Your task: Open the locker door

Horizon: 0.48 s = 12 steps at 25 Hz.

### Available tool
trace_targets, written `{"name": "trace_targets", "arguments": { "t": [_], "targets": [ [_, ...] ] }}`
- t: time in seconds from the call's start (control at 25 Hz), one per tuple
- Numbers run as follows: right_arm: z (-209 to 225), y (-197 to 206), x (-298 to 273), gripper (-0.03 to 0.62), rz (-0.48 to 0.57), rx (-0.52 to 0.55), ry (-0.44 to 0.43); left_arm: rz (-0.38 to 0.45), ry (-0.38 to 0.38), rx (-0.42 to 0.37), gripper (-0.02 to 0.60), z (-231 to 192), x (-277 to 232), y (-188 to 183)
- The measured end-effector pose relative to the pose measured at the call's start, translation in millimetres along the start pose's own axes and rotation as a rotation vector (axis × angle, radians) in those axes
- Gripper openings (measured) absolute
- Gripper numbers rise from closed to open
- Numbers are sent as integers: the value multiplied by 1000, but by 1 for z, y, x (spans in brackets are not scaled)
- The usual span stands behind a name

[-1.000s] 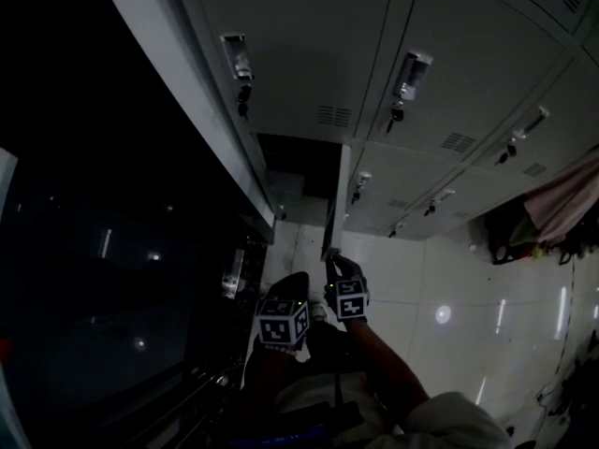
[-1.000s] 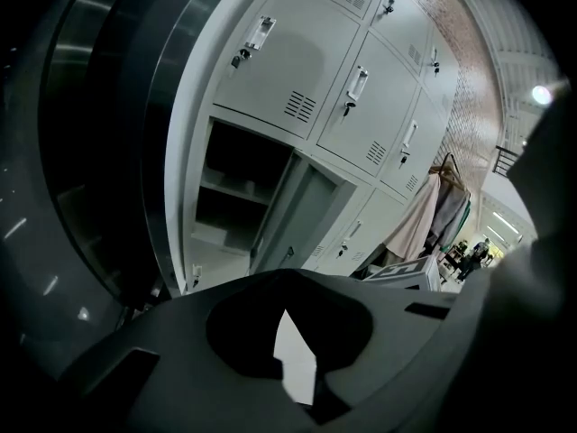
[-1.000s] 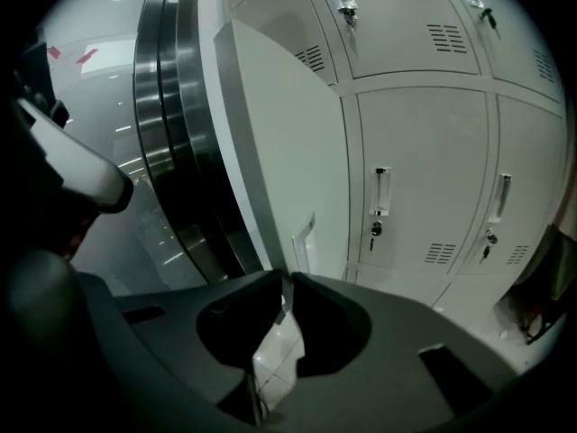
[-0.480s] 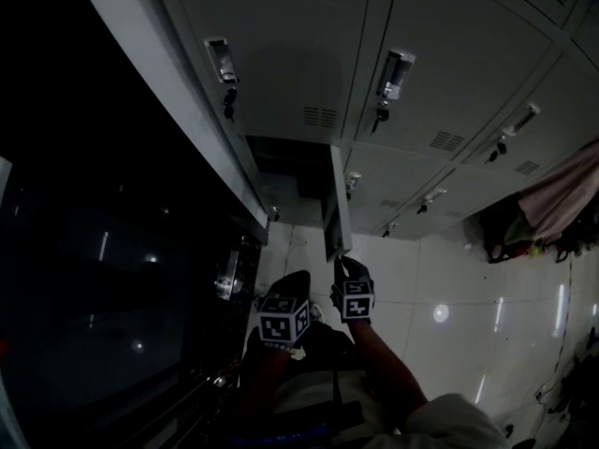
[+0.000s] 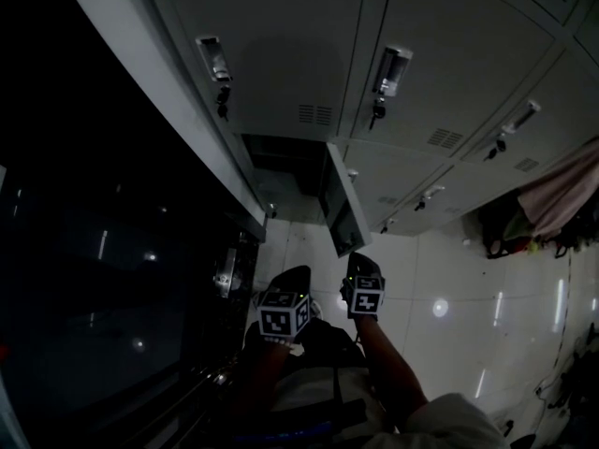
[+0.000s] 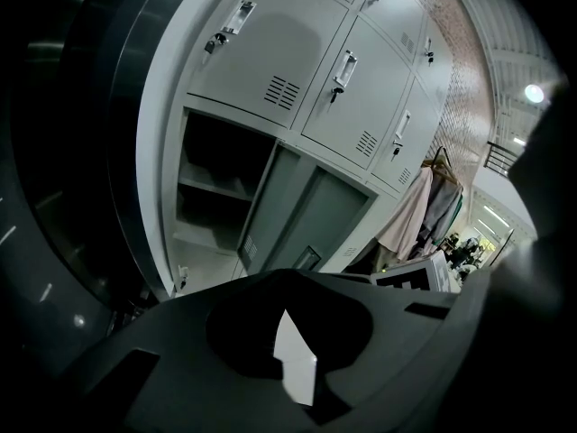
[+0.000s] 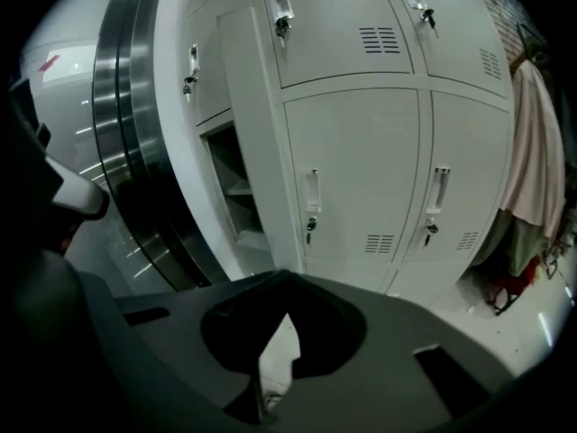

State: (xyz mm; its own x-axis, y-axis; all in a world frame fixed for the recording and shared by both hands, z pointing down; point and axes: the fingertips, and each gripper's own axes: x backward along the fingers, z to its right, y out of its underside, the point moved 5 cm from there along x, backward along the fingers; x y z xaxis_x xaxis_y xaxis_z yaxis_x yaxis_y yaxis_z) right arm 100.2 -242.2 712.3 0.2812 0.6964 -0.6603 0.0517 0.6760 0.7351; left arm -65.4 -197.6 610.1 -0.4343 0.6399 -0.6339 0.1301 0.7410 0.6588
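ok so the door point(image 5: 343, 211) is open, swung well out from the bottom row of the grey lockers point(image 5: 440, 54). From the head view it's nearly edge-on. The left gripper view has its inner face point(image 6: 311, 213) standing to the right of the opening. The compartment point(image 6: 216, 165) behind it is dark, with a shelf point(image 6: 209, 185) across it

The right claw point(image 5: 356, 258) sits just below the door's free lower corner in the head view, but it's not gripping it. In its own view the jaws have just been closing and are pinched together point(image 7: 287, 274) with nothing in them, only pale floor point(image 5: 440, 279) showing past them

The left claw point(image 5: 296, 277) is right beside it, a bit lower and to the left. It's clenched on nothing too point(image 6: 288, 274) and aimed at the open compartment

Every other door I can see is closed, and some have keys point(image 5: 377, 110) hanging from the locks. A few coats point(image 5: 562, 204) hang off to the right, well away from the open door. The floor tiles are shiny with light spots on them, and the whole left side is a dark glossy wall point(image 5: 94, 297)
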Motion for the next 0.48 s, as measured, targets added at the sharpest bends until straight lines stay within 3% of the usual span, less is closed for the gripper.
{"name": "trace_targets", "arguments": {
  "t": [0.48],
  "targets": [
    [29,-5,-1,5,0,-34,34,-15,21,-24,-6,11,-10,-3]
  ]
}}
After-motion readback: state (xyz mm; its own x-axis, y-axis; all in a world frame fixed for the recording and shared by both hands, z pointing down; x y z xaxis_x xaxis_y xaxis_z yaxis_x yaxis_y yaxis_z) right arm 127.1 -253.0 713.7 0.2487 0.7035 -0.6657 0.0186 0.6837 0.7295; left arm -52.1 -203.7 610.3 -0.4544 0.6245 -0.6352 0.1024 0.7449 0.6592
